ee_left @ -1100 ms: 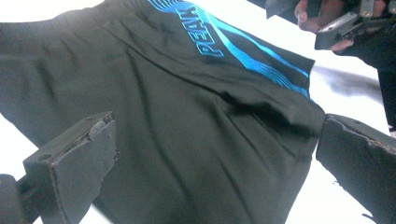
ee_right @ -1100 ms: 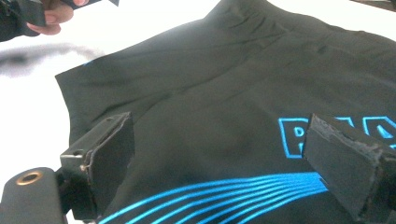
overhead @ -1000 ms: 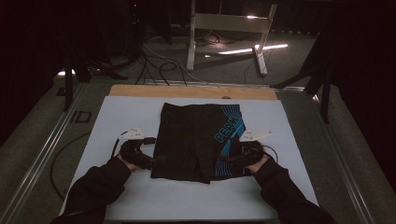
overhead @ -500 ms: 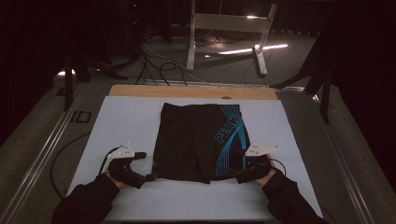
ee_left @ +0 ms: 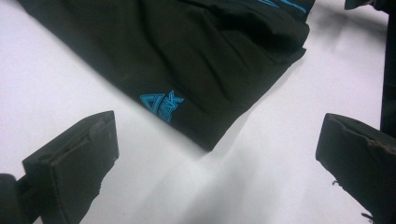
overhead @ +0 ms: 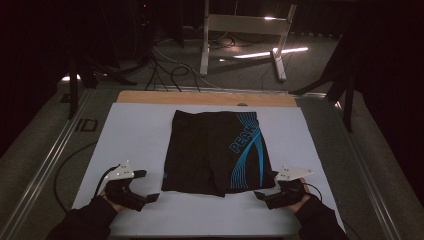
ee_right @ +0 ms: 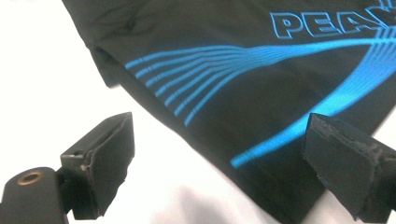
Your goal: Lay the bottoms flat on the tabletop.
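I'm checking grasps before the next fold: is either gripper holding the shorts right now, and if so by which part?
Nothing is held. The left gripper and right gripper both stand open beside the hem corners of the black shorts, which lie flat on the white table.

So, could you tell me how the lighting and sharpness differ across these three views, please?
High view: dim, dark surroundings, soft detail, with the shorts on a pale sheet. Left gripper view: the sheet glares white and the near jaws are blurred. Right gripper view: the sheet is washed out, the blue print fairly sharp.

shorts [overhead: 216,152] on table [overhead: 135,130], between grippers
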{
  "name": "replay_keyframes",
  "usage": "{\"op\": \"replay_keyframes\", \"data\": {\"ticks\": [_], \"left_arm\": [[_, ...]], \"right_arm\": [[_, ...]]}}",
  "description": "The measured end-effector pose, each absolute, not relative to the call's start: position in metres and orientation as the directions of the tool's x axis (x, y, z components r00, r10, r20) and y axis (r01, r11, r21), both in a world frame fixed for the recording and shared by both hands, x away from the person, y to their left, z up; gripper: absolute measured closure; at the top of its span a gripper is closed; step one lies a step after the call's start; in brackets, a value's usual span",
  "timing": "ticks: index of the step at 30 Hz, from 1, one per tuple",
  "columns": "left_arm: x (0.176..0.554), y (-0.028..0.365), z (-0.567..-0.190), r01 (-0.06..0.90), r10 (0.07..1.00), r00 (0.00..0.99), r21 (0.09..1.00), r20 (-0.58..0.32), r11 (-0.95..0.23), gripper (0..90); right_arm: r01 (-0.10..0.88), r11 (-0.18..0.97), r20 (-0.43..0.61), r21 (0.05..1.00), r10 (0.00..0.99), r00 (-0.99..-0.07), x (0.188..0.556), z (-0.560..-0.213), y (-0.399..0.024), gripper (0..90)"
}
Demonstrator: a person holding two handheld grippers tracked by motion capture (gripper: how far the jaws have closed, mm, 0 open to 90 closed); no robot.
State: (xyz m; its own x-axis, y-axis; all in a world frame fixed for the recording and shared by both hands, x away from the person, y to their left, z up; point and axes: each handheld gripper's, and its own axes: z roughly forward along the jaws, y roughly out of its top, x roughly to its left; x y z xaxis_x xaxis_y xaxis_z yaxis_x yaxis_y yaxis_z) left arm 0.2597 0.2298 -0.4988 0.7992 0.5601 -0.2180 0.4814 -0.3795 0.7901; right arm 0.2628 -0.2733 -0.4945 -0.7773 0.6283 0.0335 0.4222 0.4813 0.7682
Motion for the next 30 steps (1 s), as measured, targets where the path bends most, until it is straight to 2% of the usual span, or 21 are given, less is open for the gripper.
{"op": "replay_keyframes", "data": {"ticks": [14, 30], "left_arm": [[0.2583, 0.2231, -0.5055, 0.47, 0.537, 0.818, 0.779, -0.207, -0.415, 0.0], [0.2584, 0.2258, -0.5016, 0.461, 0.589, 0.791, 0.796, -0.167, -0.393, 0.0]], "right_arm": [[0.425, 0.478, 0.016, 0.769, 0.65, -0.76, 0.2673, -0.4999, -0.2764, 10.2], [0.408, 0.481, -0.016, 0.776, 0.661, -0.75, 0.2697, -0.4994, -0.2734, 10.2]]}}
